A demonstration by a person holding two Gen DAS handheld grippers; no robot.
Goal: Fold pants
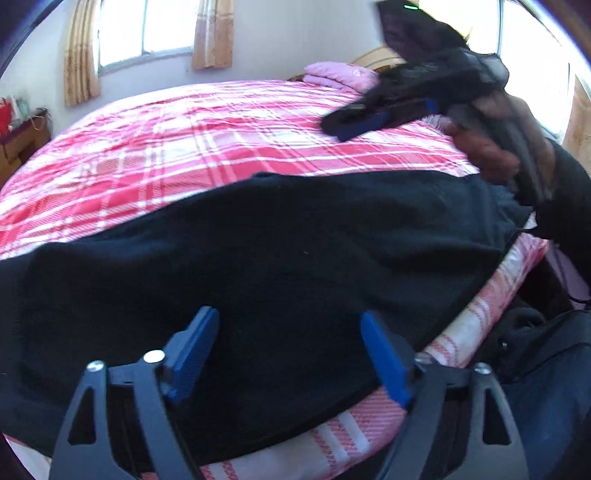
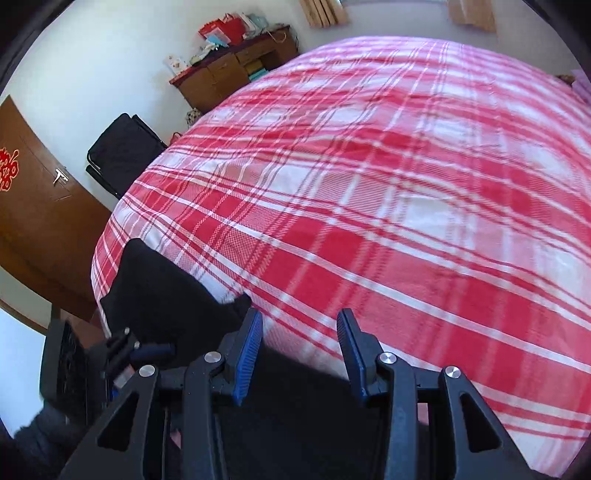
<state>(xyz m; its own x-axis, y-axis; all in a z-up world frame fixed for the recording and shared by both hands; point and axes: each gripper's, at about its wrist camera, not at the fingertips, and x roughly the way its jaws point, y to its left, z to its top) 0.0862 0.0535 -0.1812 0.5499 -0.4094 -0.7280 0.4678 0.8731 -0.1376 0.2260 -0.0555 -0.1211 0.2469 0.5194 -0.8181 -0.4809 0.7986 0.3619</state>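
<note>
The black pants lie spread along the near edge of the bed with the red and white plaid cover. My left gripper is open and empty, with its blue pads just above the pants. My right gripper is open and empty above the bed, and the pants lie below and to its left. In the left wrist view the right gripper hangs in the air at the upper right, held by a hand. The left gripper shows at the lower left of the right wrist view.
Folded pink bedding lies at the bed's far end. A wooden desk with bags stands by the wall, next to a black chair and a brown door. Curtained windows are behind.
</note>
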